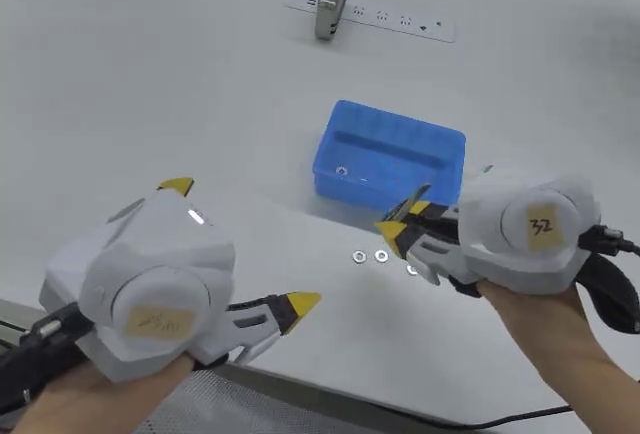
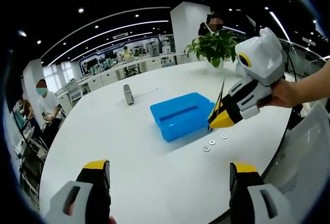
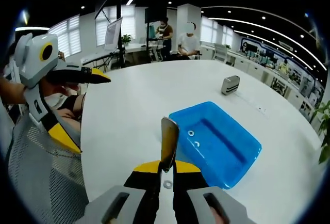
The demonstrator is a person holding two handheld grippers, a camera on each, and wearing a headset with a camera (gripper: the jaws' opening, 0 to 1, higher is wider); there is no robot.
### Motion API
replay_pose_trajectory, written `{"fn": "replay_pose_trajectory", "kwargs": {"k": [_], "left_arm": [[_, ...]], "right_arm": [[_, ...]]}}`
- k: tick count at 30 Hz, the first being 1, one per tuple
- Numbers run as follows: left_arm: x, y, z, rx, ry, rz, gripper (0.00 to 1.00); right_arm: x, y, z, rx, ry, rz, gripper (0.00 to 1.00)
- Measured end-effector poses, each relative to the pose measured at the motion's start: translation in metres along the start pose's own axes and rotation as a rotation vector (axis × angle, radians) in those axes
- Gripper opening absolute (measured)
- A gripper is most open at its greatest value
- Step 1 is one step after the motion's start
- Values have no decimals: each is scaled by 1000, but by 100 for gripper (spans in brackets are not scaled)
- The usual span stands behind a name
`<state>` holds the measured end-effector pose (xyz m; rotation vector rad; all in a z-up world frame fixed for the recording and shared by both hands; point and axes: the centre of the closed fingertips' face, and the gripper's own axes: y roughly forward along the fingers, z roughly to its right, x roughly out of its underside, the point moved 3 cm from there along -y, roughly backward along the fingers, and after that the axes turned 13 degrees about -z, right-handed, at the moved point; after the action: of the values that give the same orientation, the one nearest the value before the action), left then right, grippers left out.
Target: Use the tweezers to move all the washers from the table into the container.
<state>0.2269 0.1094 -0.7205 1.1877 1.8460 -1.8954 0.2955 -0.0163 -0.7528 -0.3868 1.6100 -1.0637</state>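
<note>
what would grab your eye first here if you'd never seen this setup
The bright blue container in the middle of the white table stands out first, with two washers lying inside it. Just in front of it, the right gripper is shut on the tweezers, close to the loose washers on the table. The left gripper is wide open near the table's edge.

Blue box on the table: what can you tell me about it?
The blue rectangular plastic container is a shallow open tray with low walls and rounded corners, no lid. It sits flat on the white table. At least two small metal washers lie on its floor. More loose washers lie on the table just before it, apart from it.
</note>
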Motion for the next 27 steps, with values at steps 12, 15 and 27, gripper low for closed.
{"fn": "replay_pose_trajectory", "kwargs": {"k": [12,15,27], "left_arm": [[0,0,-1,-7,2,-1,99],[1,0,0,-7,5,-5,99],[1,1,1,4,7,-6,99]], "right_arm": [[5,16,-11,-33,12,-25,4],[3,19,-11,-27,-4,-28,4],[5,28,-16,-23,-49,-53,4]]}}
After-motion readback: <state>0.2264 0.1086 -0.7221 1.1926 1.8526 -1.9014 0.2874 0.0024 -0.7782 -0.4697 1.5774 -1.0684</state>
